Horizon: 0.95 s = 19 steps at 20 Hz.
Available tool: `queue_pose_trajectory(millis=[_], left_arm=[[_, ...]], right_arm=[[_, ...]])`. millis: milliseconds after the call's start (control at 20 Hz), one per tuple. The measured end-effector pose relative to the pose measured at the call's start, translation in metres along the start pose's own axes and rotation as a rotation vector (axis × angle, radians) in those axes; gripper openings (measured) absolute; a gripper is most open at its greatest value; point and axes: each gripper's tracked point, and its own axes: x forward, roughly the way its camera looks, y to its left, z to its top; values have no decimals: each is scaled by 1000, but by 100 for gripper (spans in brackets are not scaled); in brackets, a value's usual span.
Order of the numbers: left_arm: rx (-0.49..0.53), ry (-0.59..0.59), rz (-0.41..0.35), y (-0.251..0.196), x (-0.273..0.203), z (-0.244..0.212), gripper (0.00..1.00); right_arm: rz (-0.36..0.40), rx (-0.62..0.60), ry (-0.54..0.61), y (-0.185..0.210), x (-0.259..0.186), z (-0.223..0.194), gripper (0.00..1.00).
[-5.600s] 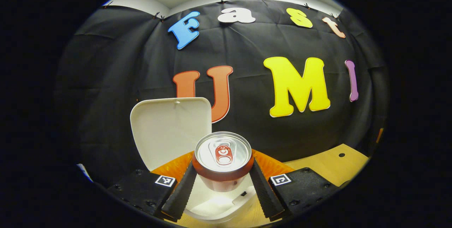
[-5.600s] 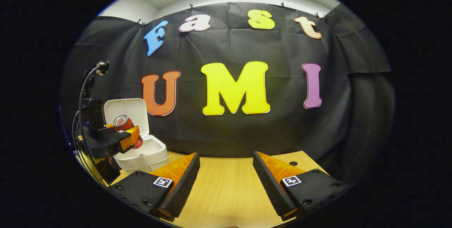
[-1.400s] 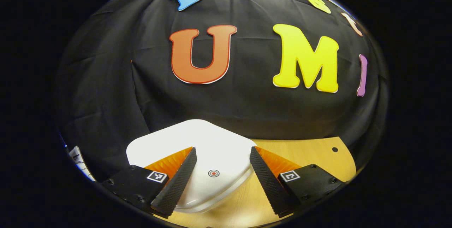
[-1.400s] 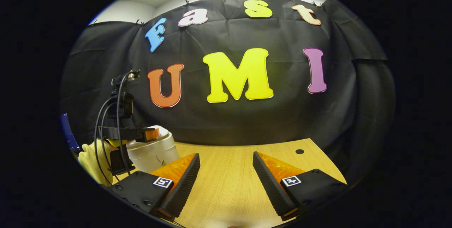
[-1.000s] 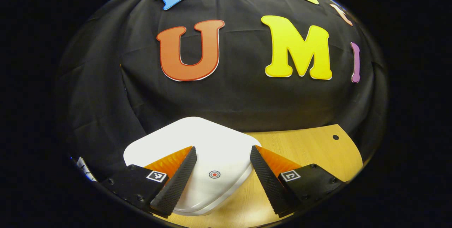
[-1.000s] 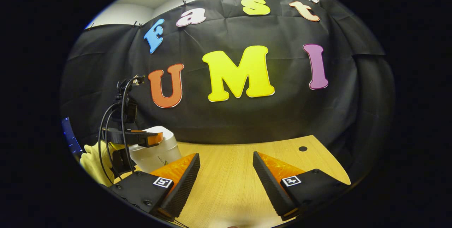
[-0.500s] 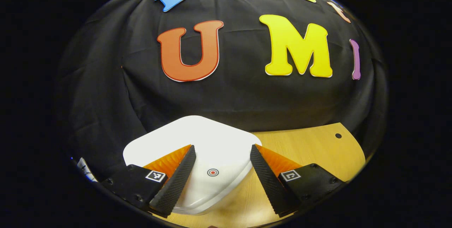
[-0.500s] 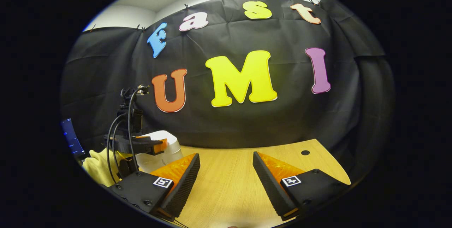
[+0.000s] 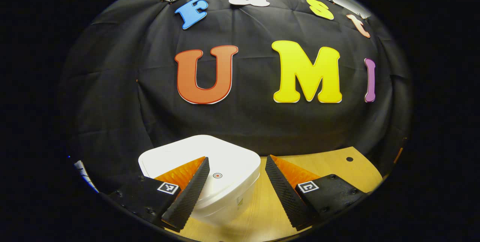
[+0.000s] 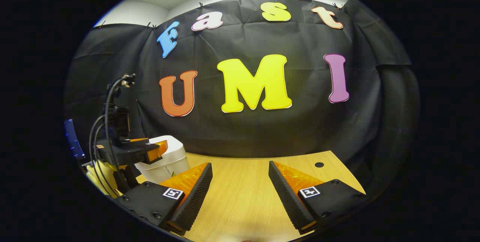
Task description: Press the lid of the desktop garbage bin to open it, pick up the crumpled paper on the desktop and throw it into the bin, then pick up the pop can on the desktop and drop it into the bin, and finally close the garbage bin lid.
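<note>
While the left gripper (image 9: 235, 182) hangs with its fingers spread wide and nothing between them, the garbage bin (image 9: 225, 200) sits just below and ahead of it, its lid (image 9: 221, 155) down flat. That lid is white, a rounded square with a small red ring mark (image 9: 217, 175) near its front edge, seen between the fingers. Beneath the lid the bin's white wall curves down to the wooden desktop (image 9: 326, 165).

Off to the left of the right gripper (image 10: 240, 187), which is likewise spread wide and empty over bare desktop, the bin shows as a squat white tub with the left gripper poised above it.
</note>
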Motion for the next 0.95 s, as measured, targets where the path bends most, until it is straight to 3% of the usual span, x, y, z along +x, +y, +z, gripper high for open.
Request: queue_pose_trajectory(millis=[300,950], left_arm=[[-50,-79,-57,-20,-39,8,99],[4,-113,-148,-48,-67,5,98]], right_arm=[[-6,-41,-13,6,4,0,96],[-34,-86,-49,15,1,1,96]])
